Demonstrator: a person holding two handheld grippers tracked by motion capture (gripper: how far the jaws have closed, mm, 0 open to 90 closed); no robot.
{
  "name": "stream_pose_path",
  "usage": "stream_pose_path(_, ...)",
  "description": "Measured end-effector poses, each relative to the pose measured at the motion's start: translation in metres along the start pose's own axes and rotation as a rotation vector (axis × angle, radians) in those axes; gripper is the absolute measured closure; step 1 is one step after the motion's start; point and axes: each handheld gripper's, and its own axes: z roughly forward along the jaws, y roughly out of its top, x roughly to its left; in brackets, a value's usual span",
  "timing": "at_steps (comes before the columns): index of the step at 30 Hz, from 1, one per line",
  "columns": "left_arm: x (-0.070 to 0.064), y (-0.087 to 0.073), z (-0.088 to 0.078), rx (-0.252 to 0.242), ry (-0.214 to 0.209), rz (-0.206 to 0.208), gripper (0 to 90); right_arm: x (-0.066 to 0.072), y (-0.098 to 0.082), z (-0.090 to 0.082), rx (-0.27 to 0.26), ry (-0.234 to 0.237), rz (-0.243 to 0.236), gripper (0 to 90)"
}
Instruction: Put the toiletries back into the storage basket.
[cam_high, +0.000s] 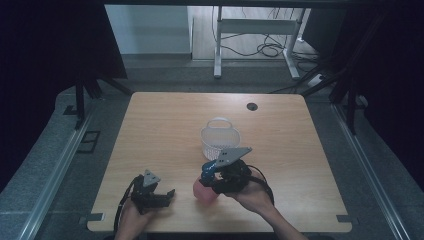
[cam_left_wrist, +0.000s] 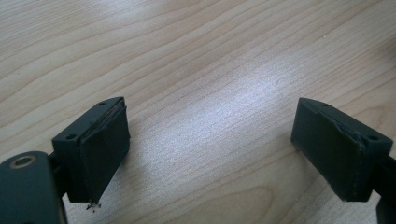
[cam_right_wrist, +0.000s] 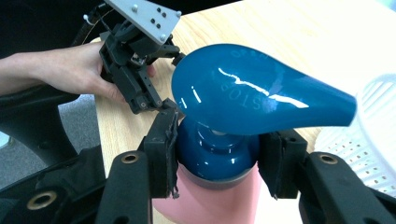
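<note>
My left gripper (cam_high: 159, 194) sits low at the near left of the table (cam_high: 160, 125), jaws wide apart with bare wood between them. My right gripper (cam_right_wrist: 218, 158) is clamped on the blue pump top (cam_right_wrist: 252, 88) of a pink bottle (cam_high: 205, 191) standing near the front edge, the spout pointing toward the white basket (cam_high: 220, 136). That basket stands just behind the bottle, at mid-table.
</note>
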Motion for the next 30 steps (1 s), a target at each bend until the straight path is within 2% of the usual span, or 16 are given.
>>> stream_pose_path(25,0.000,0.000,0.000,-0.002,0.000,0.001,11.3,-0.027,0.028,-0.020,-0.003,-0.044,0.021,52.8)
stream_pose_path(30,0.000,0.000,0.000,-0.003,0.000,0.000,11.3,-0.037,0.036,-0.025,-0.005,-0.064,0.029,52.8)
